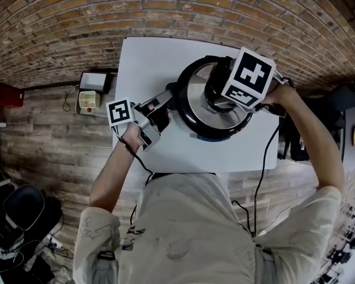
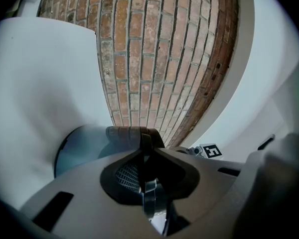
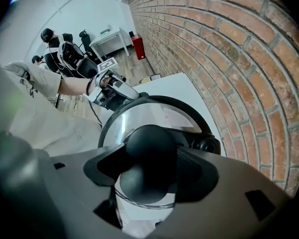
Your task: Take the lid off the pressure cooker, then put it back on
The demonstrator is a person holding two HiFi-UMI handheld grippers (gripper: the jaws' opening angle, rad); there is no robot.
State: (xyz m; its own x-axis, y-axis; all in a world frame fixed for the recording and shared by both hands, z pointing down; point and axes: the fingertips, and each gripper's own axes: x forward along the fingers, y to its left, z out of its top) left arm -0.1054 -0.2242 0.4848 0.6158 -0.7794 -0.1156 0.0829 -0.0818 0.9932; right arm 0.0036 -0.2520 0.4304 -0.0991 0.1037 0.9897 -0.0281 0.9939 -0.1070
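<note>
Two grippers on one pot here. The surface is a plain white table (image 1: 148, 58) right beside a brick wall (image 1: 165, 5), with wood plank floor (image 1: 41, 135) around it. A red box (image 1: 1, 93) sits at the far left of the head view and a black office chair (image 1: 21, 212) is in the lower left.

The pressure cooker (image 1: 213, 132) stands upright on the right half of the table. Its lid (image 1: 192, 96) is on and lying flat, shiny steel inside a black rim. The long handle (image 1: 165, 94) is the cooker's long axis, and it sticks out toward the lower left of the head view, straight at the left gripper (image 1: 158, 110). That one's jaws are pinched nearly together on the handle.

The right gripper (image 3: 149, 158) comes in from above. Its jaws sit fairly wide, but they're pressed on the lid's black knob (image 3: 150, 146) from both sides.
</note>
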